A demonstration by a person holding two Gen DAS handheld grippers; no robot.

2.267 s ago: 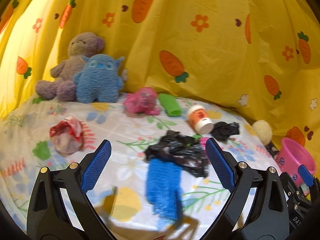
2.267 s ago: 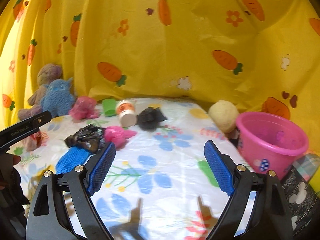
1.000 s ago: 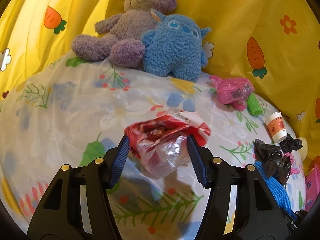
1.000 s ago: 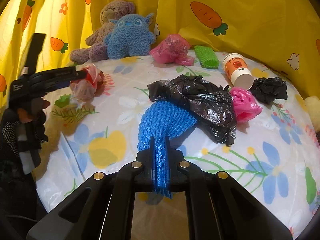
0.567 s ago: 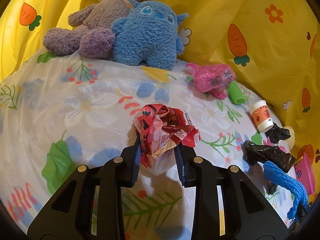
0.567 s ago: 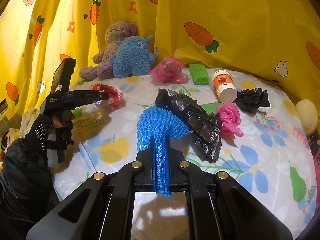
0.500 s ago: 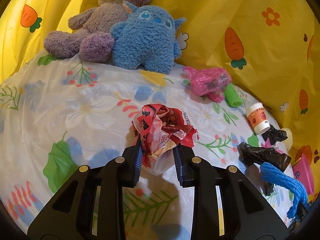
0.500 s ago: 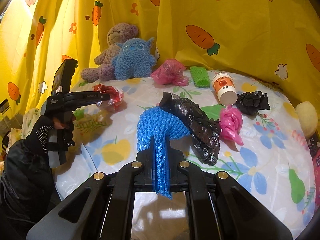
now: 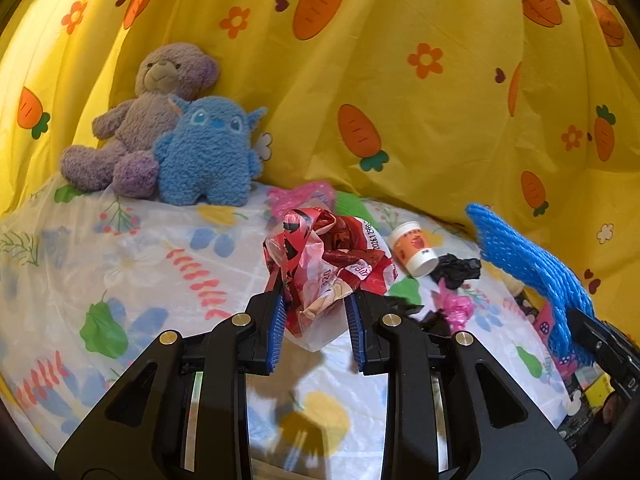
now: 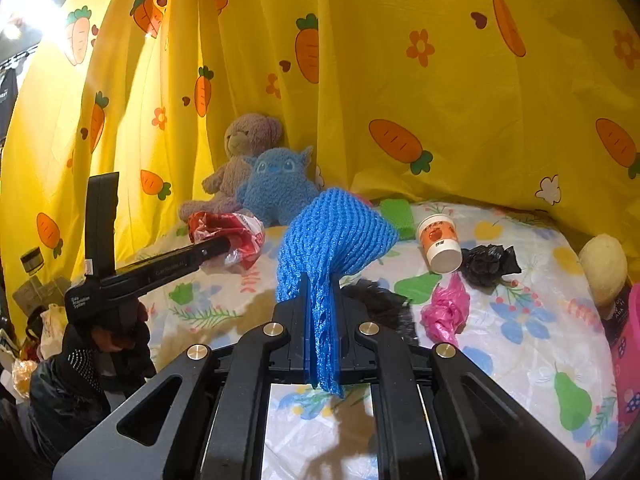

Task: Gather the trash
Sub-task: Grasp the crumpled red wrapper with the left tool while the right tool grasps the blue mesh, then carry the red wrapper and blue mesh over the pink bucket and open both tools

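Red wrapper [image 9: 324,264] and blue net [image 10: 332,248] now lifted off the desk [image 9: 120,248], clamped in left tongs [image 9: 316,328] and right tongs [image 10: 322,320]; both featherlight, crushable, best pinched mid-bunch.

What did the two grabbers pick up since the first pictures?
The left gripper closed on the red crumpled wrapper and lifted it. The right gripper clamped the blue foam net and raised it off the black bag. The paper cup and plush toys stayed put.
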